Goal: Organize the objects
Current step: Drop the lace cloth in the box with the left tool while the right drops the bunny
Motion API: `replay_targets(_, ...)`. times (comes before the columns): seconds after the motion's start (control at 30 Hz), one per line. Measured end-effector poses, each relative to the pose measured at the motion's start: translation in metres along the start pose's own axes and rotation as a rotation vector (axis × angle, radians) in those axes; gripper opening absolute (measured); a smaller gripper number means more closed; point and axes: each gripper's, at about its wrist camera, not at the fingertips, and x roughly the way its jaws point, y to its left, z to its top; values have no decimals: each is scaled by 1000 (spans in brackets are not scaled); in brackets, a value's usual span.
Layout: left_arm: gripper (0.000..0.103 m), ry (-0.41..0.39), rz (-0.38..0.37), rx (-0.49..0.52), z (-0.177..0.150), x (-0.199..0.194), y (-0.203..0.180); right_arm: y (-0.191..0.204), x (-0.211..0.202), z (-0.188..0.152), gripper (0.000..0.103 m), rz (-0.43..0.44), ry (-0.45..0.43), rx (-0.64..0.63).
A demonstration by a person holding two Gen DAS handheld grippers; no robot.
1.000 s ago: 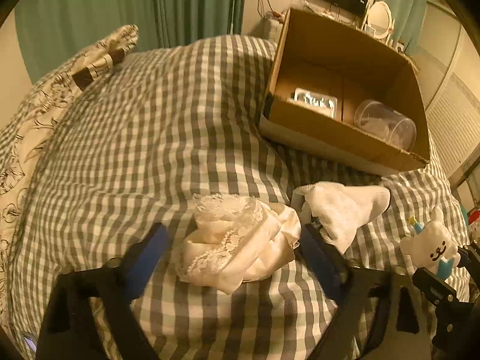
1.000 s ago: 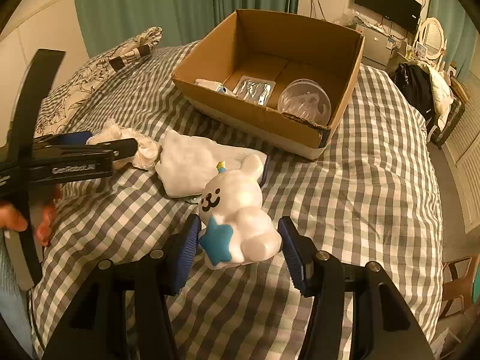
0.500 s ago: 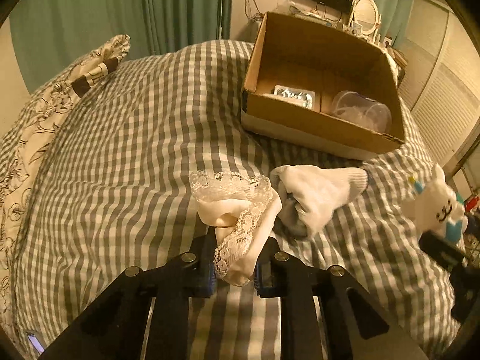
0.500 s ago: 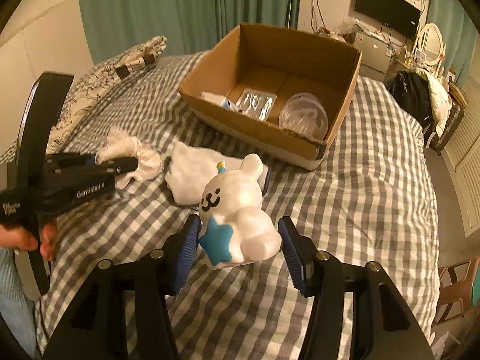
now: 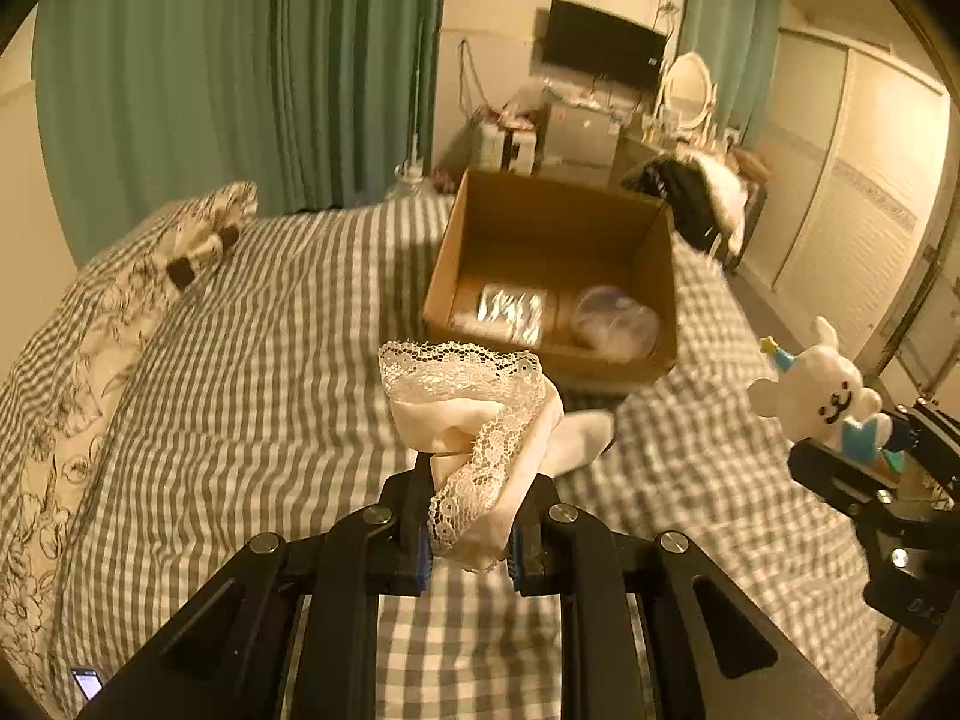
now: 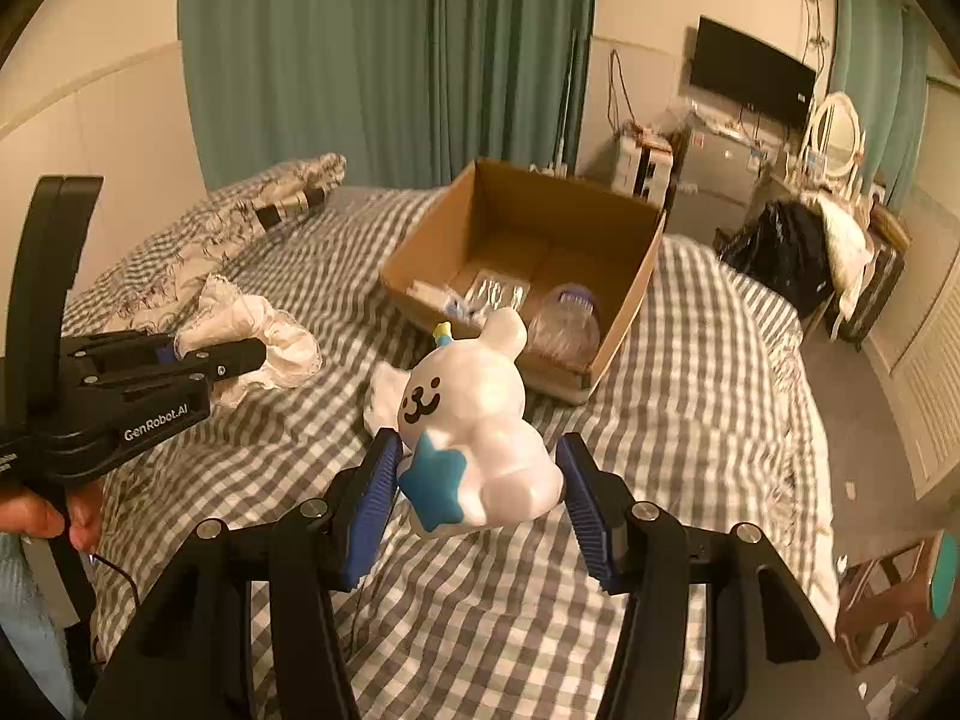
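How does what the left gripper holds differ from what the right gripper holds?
The lace-trimmed cloth is soft, cream and crumpled, drooping from the left gripper; the bunny figure is rigid, glossy white with a blue star, sitting upright in the right gripper. The cloth squeezes thin between nearly shut jaws; the figure keeps its jaws wide. Both are held above the checked bed.

only readable text i can spot is "GenRobot.AI" in white letters on the black side of the left gripper (image 6: 237, 354), seen from the right wrist cam. there's more white print lower on its handle, too cut off to read
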Motion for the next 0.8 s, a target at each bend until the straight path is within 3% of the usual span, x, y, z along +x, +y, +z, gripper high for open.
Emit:
replay_targets(0.33, 18, -80, -12, 53, 65, 24, -37, -22, -19, 17, 53, -19, -72, 5)
replay_targets(0.6, 18, -48, -51, 49, 108, 109, -55, -58, 17, 36, 53, -44, -62, 13)
replay_targets(0.7, 18, -73, -70, 39, 112, 138, -53, -70, 33, 47, 53, -52, -62, 12)
replay_targets(0.8, 27, -34, -35, 53, 110, 172, -52, -80, 49, 56, 53, -66, -52, -1)
